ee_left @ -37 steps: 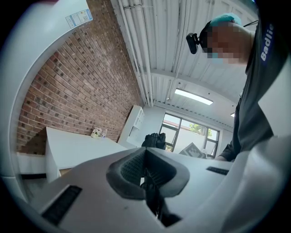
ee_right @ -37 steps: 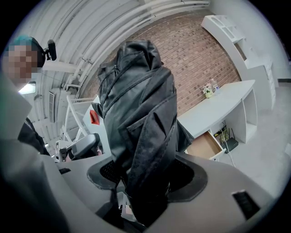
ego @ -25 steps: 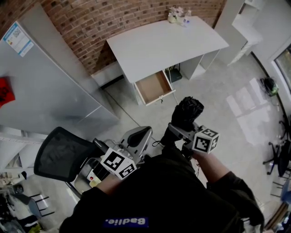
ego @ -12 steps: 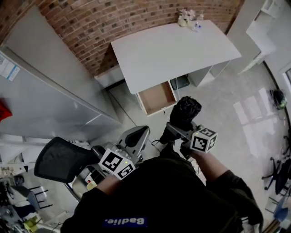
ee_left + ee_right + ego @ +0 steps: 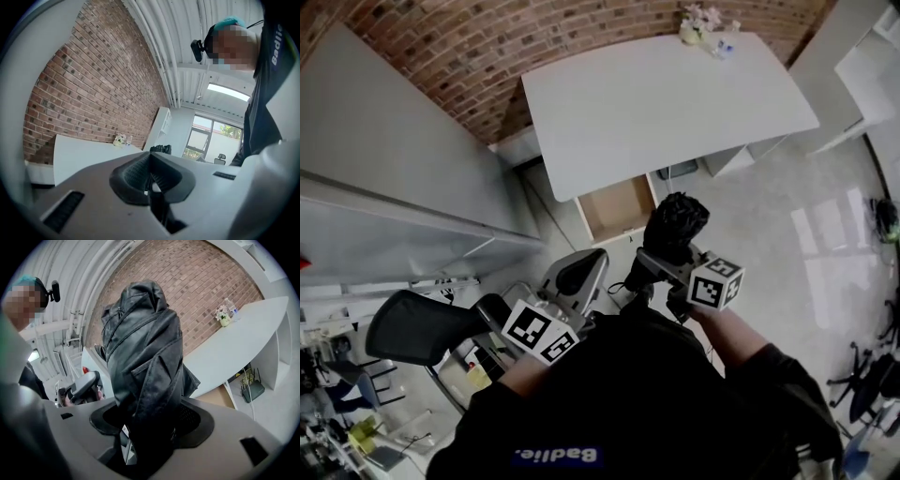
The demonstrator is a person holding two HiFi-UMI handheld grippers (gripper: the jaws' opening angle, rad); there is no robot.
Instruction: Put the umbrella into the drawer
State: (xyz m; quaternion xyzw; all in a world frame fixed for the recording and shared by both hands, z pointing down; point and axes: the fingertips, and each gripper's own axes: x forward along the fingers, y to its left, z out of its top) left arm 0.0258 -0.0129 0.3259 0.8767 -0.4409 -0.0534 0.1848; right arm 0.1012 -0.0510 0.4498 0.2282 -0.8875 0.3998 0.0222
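A folded black umbrella stands upright between the jaws of my right gripper, which is shut on its lower end. In the right gripper view the umbrella fills the middle above my right gripper. The open wooden drawer hangs under the front edge of the white desk, just ahead of the umbrella; the drawer also shows to the right of the umbrella. My left gripper is lower left of the drawer, jaws together with nothing in them. Its own view shows my left gripper shut.
A black mesh office chair stands at the lower left. A large grey panel runs along the left, a brick wall behind the desk. Small flowers sit on the desk's far corner. A router sits under the desk.
The desk and drawer have grown and shifted in the head view as the person moves towards them. Both grippers keep their pose, the right still holding the umbrella.
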